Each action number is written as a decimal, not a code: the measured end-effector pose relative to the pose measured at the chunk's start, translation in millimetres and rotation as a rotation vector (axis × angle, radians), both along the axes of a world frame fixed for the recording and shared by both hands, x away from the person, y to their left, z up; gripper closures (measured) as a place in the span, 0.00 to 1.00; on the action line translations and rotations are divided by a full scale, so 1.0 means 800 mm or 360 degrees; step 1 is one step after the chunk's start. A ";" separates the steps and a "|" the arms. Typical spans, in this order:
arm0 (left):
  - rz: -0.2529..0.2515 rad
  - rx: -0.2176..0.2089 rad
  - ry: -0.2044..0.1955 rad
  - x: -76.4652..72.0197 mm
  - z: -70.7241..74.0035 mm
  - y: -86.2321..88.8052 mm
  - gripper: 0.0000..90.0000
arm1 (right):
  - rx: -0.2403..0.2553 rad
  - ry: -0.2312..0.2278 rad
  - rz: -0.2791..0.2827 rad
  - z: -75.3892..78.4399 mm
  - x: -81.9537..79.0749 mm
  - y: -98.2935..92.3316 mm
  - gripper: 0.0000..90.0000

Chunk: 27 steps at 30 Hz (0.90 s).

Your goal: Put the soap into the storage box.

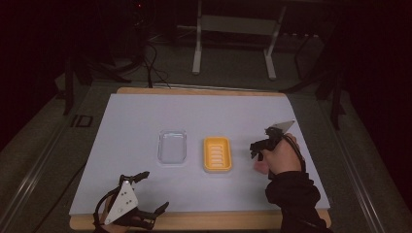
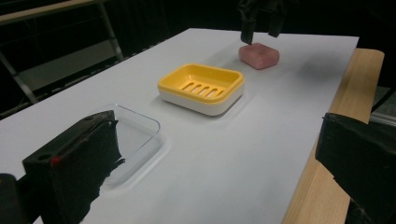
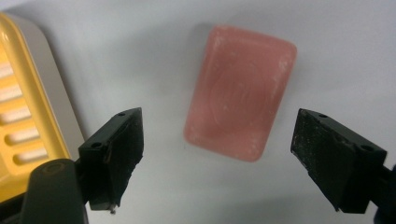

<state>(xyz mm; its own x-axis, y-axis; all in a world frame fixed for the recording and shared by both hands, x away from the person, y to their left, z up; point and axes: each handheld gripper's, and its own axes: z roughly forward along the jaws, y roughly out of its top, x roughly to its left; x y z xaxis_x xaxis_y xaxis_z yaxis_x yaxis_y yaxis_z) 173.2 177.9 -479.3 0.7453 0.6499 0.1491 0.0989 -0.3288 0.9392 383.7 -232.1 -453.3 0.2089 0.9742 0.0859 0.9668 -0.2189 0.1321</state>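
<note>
A pink bar of soap [image 3: 240, 93] lies flat on the white table cover, right of a yellow soap dish [image 1: 217, 154] with a slotted floor. My right gripper [image 3: 219, 126] hangs open just above the soap, one jaw on each side and neither touching it. In the high view the gripper [image 1: 257, 148] and the hand hide most of the soap [image 1: 261, 166]. My left gripper [image 1: 153, 191] stands open near the front left edge with nothing between its jaws. From the left gripper view, the dish [image 2: 201, 86], the soap [image 2: 259, 56] and the right gripper [image 2: 259, 18] lie ahead.
A clear plastic tray [image 1: 172, 145] sits left of the yellow dish, with a gap between them. The wooden table edge [image 2: 336, 140] runs along the front. A metal stand's legs [image 1: 233, 43] are on the floor beyond the table.
</note>
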 end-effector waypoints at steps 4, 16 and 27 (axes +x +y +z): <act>-0.0004 0.0001 -0.0002 0.000 0.000 -0.001 0.00 | -0.0047 -0.0014 -0.0031 -0.004 0.006 0.001 0.20; -0.0005 0.0001 -0.0005 0.000 0.000 0.000 0.00 | -0.0053 -0.0003 -0.0066 -0.020 0.015 0.000 0.21; -0.0009 0.0004 -0.0004 -0.001 0.000 0.000 0.00 | -0.0166 0.0032 -0.0055 -0.037 0.022 0.003 0.29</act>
<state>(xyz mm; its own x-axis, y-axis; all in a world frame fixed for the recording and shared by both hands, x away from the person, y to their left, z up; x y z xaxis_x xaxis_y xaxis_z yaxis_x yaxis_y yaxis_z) 172.6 177.5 -479.2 0.7486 0.6451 0.1528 0.0946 -0.3320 0.9385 401.1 -229.4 -482.5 0.2430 0.9698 -0.0200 0.9616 -0.2381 0.1363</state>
